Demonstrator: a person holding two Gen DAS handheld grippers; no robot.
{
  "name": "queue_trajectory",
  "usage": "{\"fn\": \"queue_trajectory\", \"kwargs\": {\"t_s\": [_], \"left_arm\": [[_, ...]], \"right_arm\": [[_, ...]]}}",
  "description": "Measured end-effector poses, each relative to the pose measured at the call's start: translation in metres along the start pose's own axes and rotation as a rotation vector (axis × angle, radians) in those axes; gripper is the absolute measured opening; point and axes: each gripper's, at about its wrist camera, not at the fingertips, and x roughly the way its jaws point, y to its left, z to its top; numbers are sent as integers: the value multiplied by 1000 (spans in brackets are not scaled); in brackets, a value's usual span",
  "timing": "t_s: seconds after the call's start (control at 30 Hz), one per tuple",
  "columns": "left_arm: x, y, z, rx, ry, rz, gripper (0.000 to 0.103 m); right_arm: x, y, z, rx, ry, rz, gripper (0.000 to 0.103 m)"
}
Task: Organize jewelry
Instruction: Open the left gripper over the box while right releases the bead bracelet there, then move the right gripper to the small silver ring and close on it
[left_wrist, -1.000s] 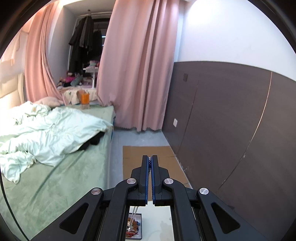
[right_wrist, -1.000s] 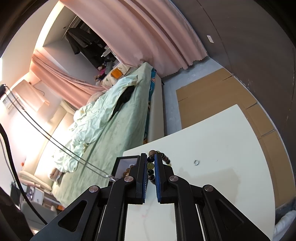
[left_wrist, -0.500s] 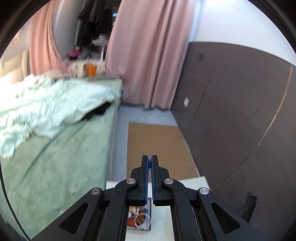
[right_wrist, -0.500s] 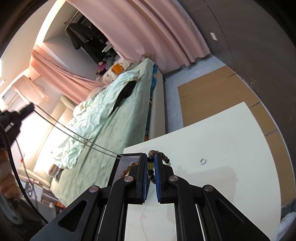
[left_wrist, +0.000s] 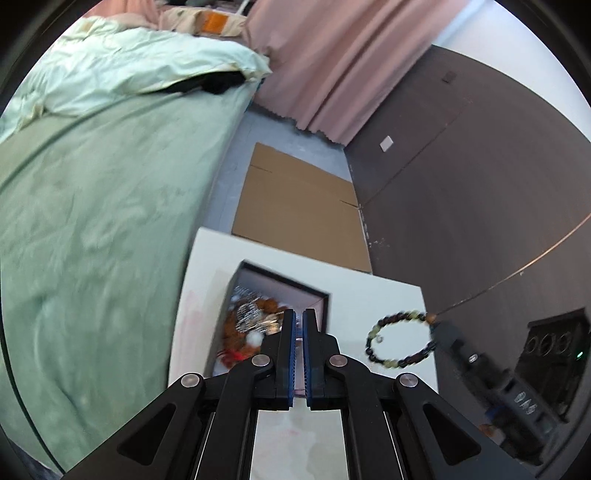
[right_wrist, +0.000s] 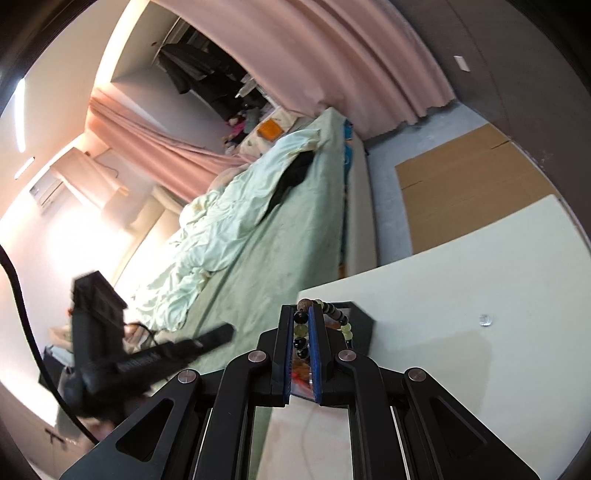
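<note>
Bracelet of dark and pale green beads (right_wrist: 300, 329) is pinched in the right gripper (right_wrist: 300, 325), hanging above the black open jewelry box (left_wrist: 280, 288); left gripper (left_wrist: 298, 321) is closed, empty. Next: lower, release inside the box.

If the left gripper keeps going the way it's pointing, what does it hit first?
Most likely the jewelry box on the white table: the shut left gripper points at its jewelry pile. Depth is unclear.
</note>
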Motion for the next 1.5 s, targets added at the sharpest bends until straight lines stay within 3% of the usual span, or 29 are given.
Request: {"fn": "queue_trajectory", "kwargs": {"t_s": [0.07, 0.13, 0.2, 0.37, 0.4, 0.47, 0.5, 0.7, 1.03, 1.37, 1.5], "left_arm": [[1, 11, -4, 0, -14, -13, 4], [5, 24, -10, -15, -11, -10, 17], [6, 39, -13, -57, 7, -18, 56], [-15, 56, -7, -97, -94, -41, 91], [-18, 57, -7, -96, -105, -45, 94], [-21, 58, -7, -87, -115, -37, 95], [-21, 59, -7, -86, -114, -40, 95], [-24, 59, -11, -92, -110, -68, 95], [-21, 22, -26, 13, -127, -68, 95], [-6, 8, -30, 81, -134, -32, 95], [4, 12, -27, 76, -106, -12, 87]], "right_arm": [[6, 5, -3, -5, 6, 8, 9], [12, 10, -6, -20, 9, 13, 9], [18, 15, -10, -36, 20, 7, 9], [40, 26, -18, -111, 79, -75, 11], [46, 25, -20, -116, 110, -90, 20], [51, 22, -22, -113, 132, -124, 41], [49, 21, -23, -118, 120, -146, 43], [29, 12, -21, -109, 91, -176, 43], [-9, -29, -9, -11, 38, -249, 43], [0, -78, -7, 21, 125, -467, 43], [12, -89, -5, 9, 154, -534, 42]]}}
